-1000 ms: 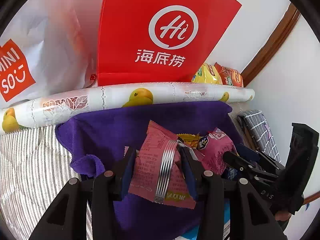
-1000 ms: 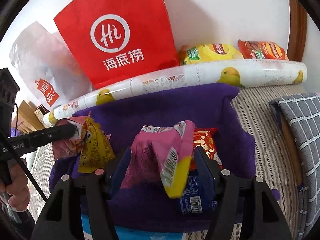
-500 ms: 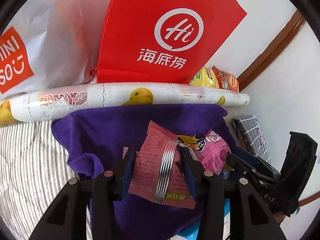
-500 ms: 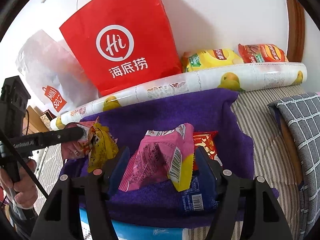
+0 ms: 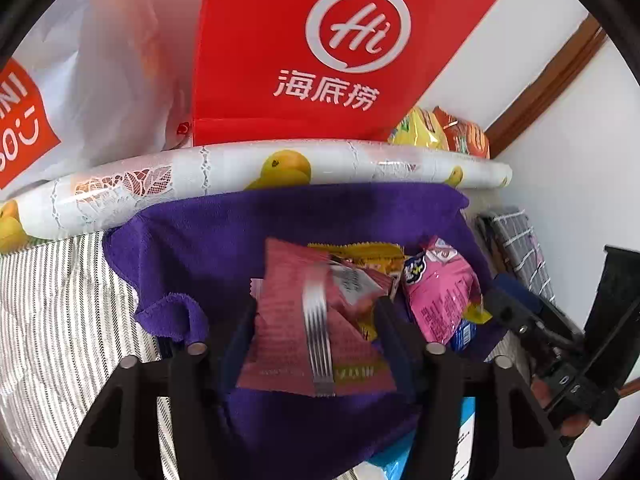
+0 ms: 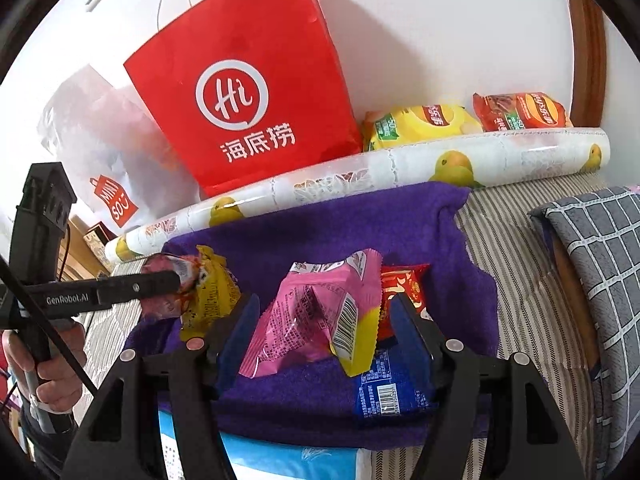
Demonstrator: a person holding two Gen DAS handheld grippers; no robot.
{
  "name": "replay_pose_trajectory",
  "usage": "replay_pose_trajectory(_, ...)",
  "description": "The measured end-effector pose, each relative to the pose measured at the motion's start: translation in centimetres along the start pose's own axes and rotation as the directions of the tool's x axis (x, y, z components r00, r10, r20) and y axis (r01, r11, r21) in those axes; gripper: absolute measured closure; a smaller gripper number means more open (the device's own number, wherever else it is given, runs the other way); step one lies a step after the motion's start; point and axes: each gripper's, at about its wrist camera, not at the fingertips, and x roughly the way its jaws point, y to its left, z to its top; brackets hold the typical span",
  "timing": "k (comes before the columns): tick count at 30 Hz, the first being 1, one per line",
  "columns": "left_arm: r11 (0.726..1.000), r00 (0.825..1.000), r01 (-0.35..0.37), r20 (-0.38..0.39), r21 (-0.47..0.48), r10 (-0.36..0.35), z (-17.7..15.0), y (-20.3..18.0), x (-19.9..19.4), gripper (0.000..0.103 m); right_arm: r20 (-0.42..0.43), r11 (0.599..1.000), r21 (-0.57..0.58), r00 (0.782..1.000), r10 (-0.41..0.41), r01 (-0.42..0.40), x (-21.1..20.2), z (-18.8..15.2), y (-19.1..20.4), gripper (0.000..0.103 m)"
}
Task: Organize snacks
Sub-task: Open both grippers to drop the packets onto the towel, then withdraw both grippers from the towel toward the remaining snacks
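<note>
My left gripper [image 5: 316, 316] hangs over a purple towel [image 5: 280, 220], its jaws opening. A dusty red snack packet [image 5: 288, 320] sits blurred and loose between them. A yellow packet [image 5: 372, 256] lies just behind it. From the right wrist view the left gripper's fingers [image 6: 132, 290] reach in from the left beside the yellow packet [image 6: 212, 292]. My right gripper [image 6: 324, 312] stands open around a pink packet [image 6: 320, 312] resting on the towel [image 6: 320, 220], with a gap at its right pad. A red packet [image 6: 404, 284] and a blue packet [image 6: 392, 384] lie beside it.
A red paper bag [image 6: 248, 92] and a white plastic bag [image 6: 100, 140] stand against the wall behind a rolled fruit-print sheet [image 6: 440, 164]. Two chip bags [image 6: 420, 120] lie behind the roll. A grey checked cushion [image 6: 592, 272] sits right; a person's hand [image 6: 52, 364] grips the left handle.
The left jaws have spread and the dusty red packet has slipped loose, blurred between them. The pink packet has settled onto the towel between the right jaws.
</note>
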Motion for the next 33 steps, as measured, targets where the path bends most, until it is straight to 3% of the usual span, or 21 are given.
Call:
replay_pose_trajectory(6, 0.997, 0.999, -0.036, 0.010, 0.064, 0.036, -0.3, -1.9, -1.1, 0.031, 0.024, 1.000, 0.010, 1.000, 0.009, -0.009, -2.0, -0.5, 0.5, 0.036)
replay_pose_trajectory(11, 0.994, 0.998, -0.024, 0.060, 0.109, 0.017, -0.6, -3.2, -3.4, 0.023, 0.032, 1.000, 0.001, 0.999, -0.013, 0.013, -4.2, -2.3, 1.1, 0.036)
replay_pose_trajectory(16, 0.990, 0.995, -0.030, 0.101, 0.139, 0.016, -0.9, -4.6, -5.5, 0.023, 0.034, 0.999, -0.010, 0.999, -0.036, 0.036, -6.4, -4.0, 1.8, 0.036)
replay_pose_trajectory(21, 0.995, 0.993, 0.057, 0.101, 0.077, -0.065, -2.7, -4.8, -7.3, 0.023, 0.043, 0.996, -0.051, 0.997, -0.068, 0.070, -9.2, -5.8, 2.9, 0.036)
replay_pose_trajectory(25, 0.997, 0.992, 0.050, 0.111, 0.050, -0.056, -5.2, -4.9, -9.3, 0.024, 0.054, 0.996, -0.046, 0.996, -0.069, 0.071, -11.2, -7.5, 3.3, 0.036)
replay_pose_trajectory(33, 1.000, 0.988, 0.029, 0.152, -0.004, -0.028, -10.8, -3.8, -13.7, 0.025, -0.030, 0.997, -0.077, 0.999, -0.010, 0.008, -13.3, -12.4, 4.3, 0.036)
